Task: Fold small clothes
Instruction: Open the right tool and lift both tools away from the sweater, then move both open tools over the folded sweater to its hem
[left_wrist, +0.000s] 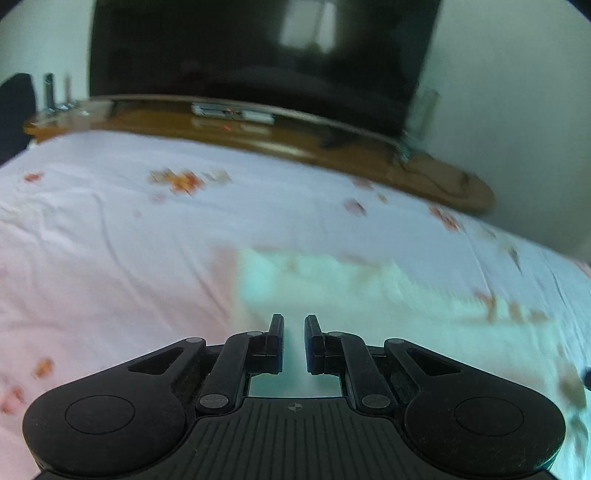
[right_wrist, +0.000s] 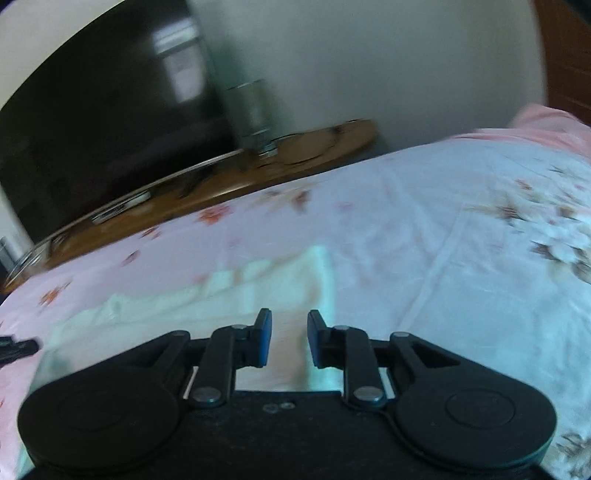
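A pale mint-green garment (left_wrist: 369, 291) lies flat on the pink floral bedsheet (left_wrist: 110, 236). In the left wrist view my left gripper (left_wrist: 294, 321) hovers over the garment's near left part, jaws a little apart with nothing between them. In the right wrist view the same garment (right_wrist: 207, 299) spreads to the left, with its right edge just ahead of my right gripper (right_wrist: 290, 319), which is open and empty above it. The tip of the other gripper (right_wrist: 14, 347) shows at the left edge. Both views are blurred.
A wooden TV stand (left_wrist: 258, 133) with a large dark screen (left_wrist: 258, 55) runs along the far side of the bed. A glass cylinder (right_wrist: 247, 110) stands on it. A pink cloth (right_wrist: 546, 122) lies at the far right of the bed.
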